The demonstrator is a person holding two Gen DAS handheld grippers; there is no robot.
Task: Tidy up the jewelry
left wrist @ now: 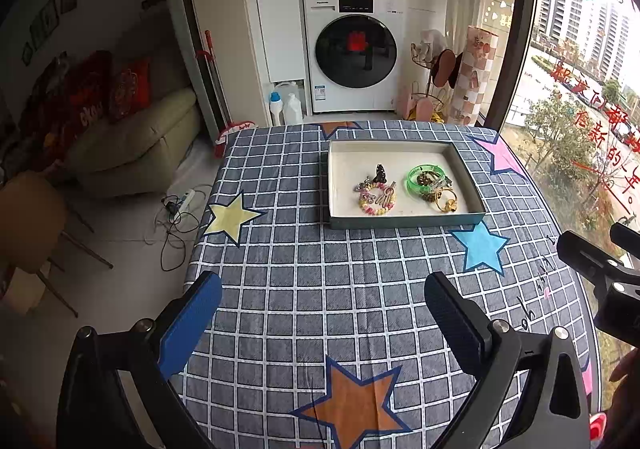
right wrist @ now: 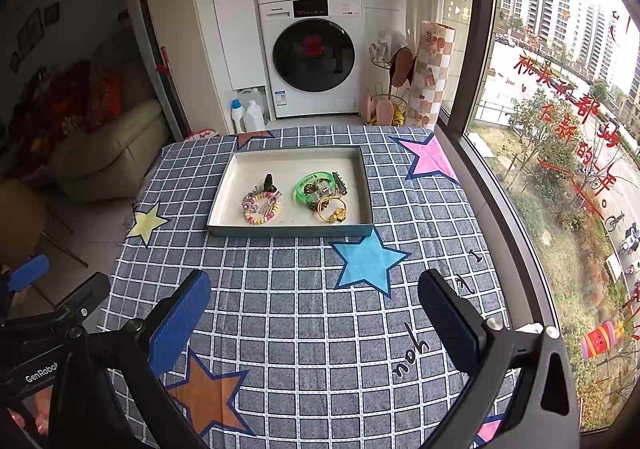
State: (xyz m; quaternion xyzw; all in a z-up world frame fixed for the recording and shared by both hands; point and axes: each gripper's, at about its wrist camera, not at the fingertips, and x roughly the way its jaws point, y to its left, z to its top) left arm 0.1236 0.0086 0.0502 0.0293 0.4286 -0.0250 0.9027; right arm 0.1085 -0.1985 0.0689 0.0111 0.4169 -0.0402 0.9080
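A shallow grey tray with a white floor point(left wrist: 400, 223) point(right wrist: 288, 231) sits on the far half of the checked tablecloth. In it lie a pastel bead bracelet with clips point(left wrist: 376, 199) point(right wrist: 261, 208), a dark hair clip point(left wrist: 379, 173) point(right wrist: 269, 181), a green bangle point(left wrist: 425, 177) point(right wrist: 314, 185) and a gold ring-shaped piece point(left wrist: 446, 201) point(right wrist: 332, 209). My left gripper point(left wrist: 324, 313) hangs open above the near table, well short of the tray. My right gripper point(right wrist: 314, 309) is open too, nothing between its fingers. In the left wrist view the right gripper's body shows at the right edge.
The table point(right wrist: 320, 349) carries a blue checked cloth with coloured stars. A window runs along its right side point(right wrist: 500, 169). Beyond the far edge stand stacked washing machines point(left wrist: 352, 49), detergent bottles point(left wrist: 286, 107) and a rack. A sofa point(left wrist: 132, 137) and chair are at left.
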